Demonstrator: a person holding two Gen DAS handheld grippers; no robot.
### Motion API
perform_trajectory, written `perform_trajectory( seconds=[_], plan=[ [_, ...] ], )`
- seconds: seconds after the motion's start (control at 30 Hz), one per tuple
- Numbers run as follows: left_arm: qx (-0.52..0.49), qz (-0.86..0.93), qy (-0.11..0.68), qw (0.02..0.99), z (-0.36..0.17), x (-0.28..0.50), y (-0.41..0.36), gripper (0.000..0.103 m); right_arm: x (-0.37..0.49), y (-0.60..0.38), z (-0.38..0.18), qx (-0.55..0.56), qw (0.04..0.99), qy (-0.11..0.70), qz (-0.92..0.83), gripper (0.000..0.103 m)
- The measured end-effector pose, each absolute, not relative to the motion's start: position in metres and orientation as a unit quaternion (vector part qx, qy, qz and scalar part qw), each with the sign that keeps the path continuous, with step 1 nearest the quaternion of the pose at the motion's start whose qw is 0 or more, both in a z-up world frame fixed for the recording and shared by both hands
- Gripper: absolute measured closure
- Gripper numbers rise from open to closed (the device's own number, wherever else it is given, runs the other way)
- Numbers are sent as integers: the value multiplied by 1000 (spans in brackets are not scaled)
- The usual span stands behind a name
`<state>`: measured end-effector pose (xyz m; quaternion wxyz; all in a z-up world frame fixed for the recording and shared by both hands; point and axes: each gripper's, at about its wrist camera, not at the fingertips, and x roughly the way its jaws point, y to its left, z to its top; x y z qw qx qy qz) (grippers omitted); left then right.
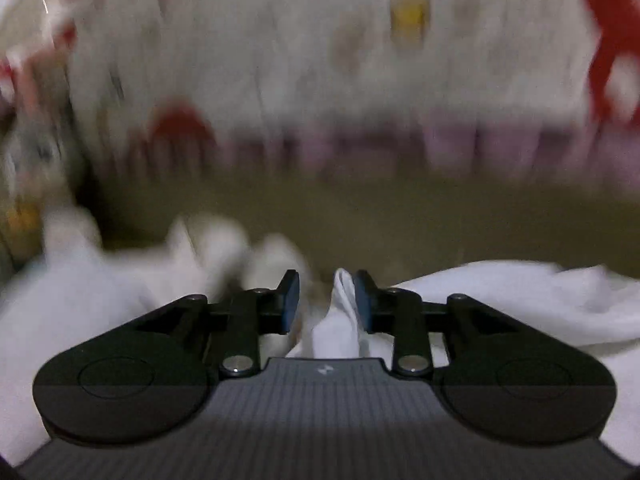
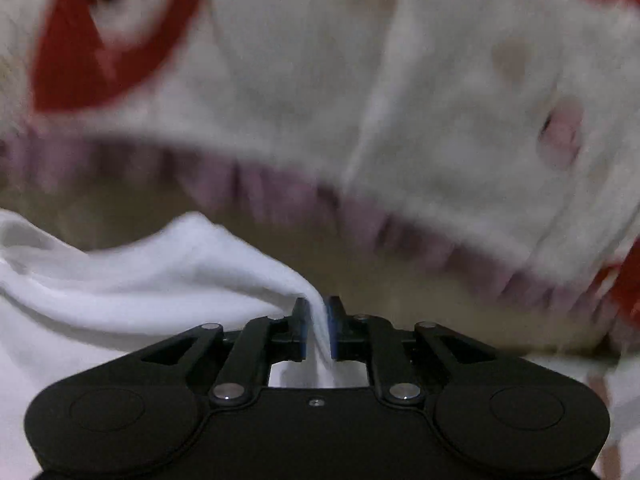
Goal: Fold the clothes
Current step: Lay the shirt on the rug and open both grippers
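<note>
Right wrist view is showing the right gripper (image 2: 318, 328) pinching the white garment (image 2: 160, 272) while the left gripper (image 1: 326, 304), spread, is risking dropping its fold.

Ahead of my left gripper (image 1: 326, 300) lies a bare strip of dull olive surface (image 1: 420, 220), the one open lane forward. White cloth (image 1: 520, 300) crowds it on both sides and a fold (image 1: 342, 320) stands between the parted jaws, against the right pad. Beyond the strip a pale patterned blanket with a purple frill (image 1: 360, 80) rises like a wall. From my right gripper (image 2: 318, 322), the same blanket (image 2: 440, 100) looms close overhead and right; white cloth (image 2: 140, 280) fills the left, pinched between the pads.
</note>
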<state>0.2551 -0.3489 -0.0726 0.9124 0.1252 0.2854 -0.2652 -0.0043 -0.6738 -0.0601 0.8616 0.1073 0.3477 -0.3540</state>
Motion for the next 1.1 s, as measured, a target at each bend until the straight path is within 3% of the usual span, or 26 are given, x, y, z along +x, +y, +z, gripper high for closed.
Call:
perform_trajectory(
  seconds=[0.13,0.57,0.93,1.03,1.1],
  plan=[
    [97,-309,354,877,-114,229,-316,73,-37,-663,-90,178,857,354,-331,79],
    [72,-322,518,789,-148,140,-160,64,-237,-527,-125,265,868,372,-192,76],
    [126,-396,495,763,-141,85,-142,60,-292,-454,-141,243,851,445,-136,61],
    [143,-451,467,747,-135,67,-154,60,-297,-452,-149,271,851,418,-167,61],
    [157,-488,450,731,-132,53,-162,54,-296,-456,-155,302,848,398,-179,58]
  ],
)
